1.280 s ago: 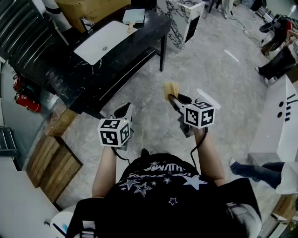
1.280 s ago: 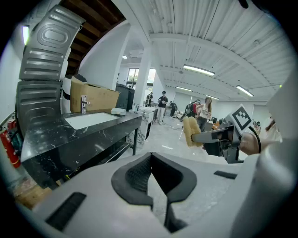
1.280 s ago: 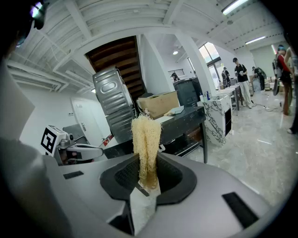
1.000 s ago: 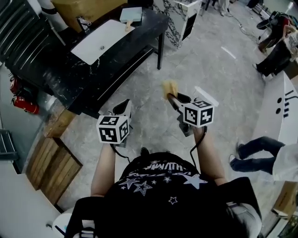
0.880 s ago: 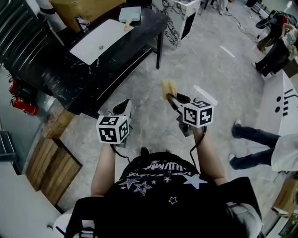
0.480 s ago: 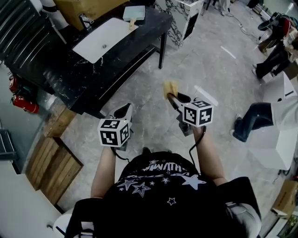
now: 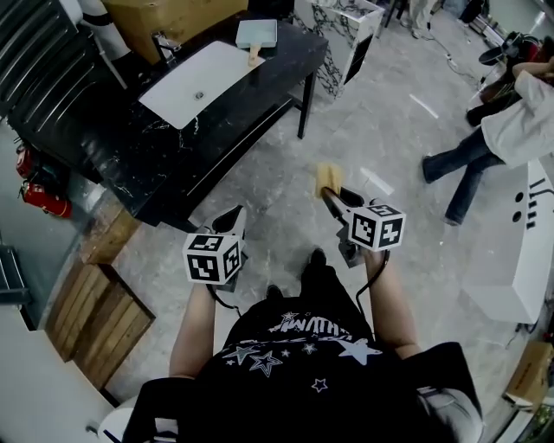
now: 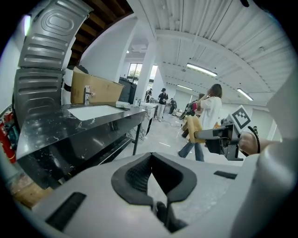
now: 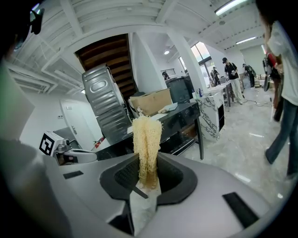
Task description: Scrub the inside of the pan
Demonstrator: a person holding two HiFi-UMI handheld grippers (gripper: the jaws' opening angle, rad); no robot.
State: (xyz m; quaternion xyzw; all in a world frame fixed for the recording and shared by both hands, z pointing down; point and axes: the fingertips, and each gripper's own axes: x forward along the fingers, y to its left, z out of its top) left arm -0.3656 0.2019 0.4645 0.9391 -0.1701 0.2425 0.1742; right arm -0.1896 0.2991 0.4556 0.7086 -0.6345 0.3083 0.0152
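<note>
Left gripper (image 8: 150,175): jaws fully together, nothing between the pads, held in the air over the grey marbled floor (image 7: 381,112). Right gripper (image 9: 148,173): jaws clamped on the lower end of a yellow loofah scrubber (image 9: 146,135), which sticks up and out past the jaw tips; fibres are squeezed between the pads. From the head view both grippers sit in front of the person's torso, side by side but apart, both angled forward and somewhat down, with the right one a bit further out. Pan (image 7: 257,34): pale, square, with a short wooden handle. It lies flat on the far end of the black marble counter (image 7: 112,147), just past the end of the white sink (image 7: 195,82), handle pointing back toward the sink. It is well apart from both grippers, and neither tool nor scrubber touches it. Can't tell from here what the inside of the pan looks like; it is too small in the frame. Faucet (image 7: 160,43) stands behind the sink, with a cardboard box (image 7: 173,13) behind that and a ribbed metal panel (image 7: 43,60) at the counter's left. Wooden pallet (image 7: 95,307) is on the floor to the left, and a red fire extinguisher (image 7: 39,195) is near the counter's lower left corner. A bystander in a white top and jeans (image 7: 506,134) stands on the floor to the far right, clear of the work area.
</note>
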